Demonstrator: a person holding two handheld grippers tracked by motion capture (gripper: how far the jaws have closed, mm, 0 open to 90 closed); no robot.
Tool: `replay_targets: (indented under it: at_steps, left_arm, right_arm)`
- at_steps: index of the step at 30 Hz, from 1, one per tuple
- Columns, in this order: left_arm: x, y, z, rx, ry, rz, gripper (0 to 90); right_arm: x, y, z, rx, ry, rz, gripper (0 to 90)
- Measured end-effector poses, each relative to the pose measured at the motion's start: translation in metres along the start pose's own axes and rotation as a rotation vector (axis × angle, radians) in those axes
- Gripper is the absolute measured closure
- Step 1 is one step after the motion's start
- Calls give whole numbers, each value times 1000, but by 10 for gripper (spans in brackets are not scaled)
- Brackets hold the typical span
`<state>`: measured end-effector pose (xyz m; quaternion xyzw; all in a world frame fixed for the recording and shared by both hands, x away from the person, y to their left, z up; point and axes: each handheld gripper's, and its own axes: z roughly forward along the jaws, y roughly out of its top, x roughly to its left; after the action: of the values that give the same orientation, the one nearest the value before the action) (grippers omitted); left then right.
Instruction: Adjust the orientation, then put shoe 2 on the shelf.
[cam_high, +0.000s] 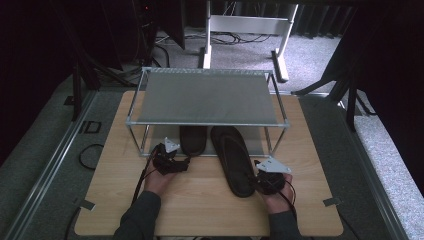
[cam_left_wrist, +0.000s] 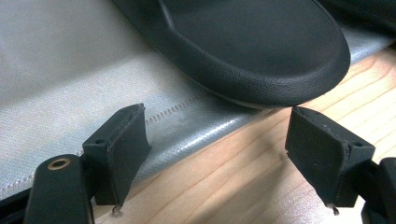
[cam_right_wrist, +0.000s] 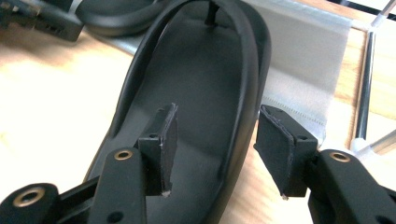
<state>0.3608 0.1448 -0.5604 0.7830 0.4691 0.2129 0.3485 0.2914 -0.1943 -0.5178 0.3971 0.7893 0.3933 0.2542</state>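
No legible text, label, brand, number or sign anywhere in these views.
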Motion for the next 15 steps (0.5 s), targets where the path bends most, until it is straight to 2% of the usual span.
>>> replay_targets:
  at_steps: [7, 15]
  left_arm:
    - [0, 0, 0, 0, 0, 0, 214]
    - [0, 0, 0, 0, 0, 0, 214]
  right_arm:
    - [2, -8, -7, 16, 9, -51, 476]
    - [7, -15, -19, 25, 42, -60, 474]
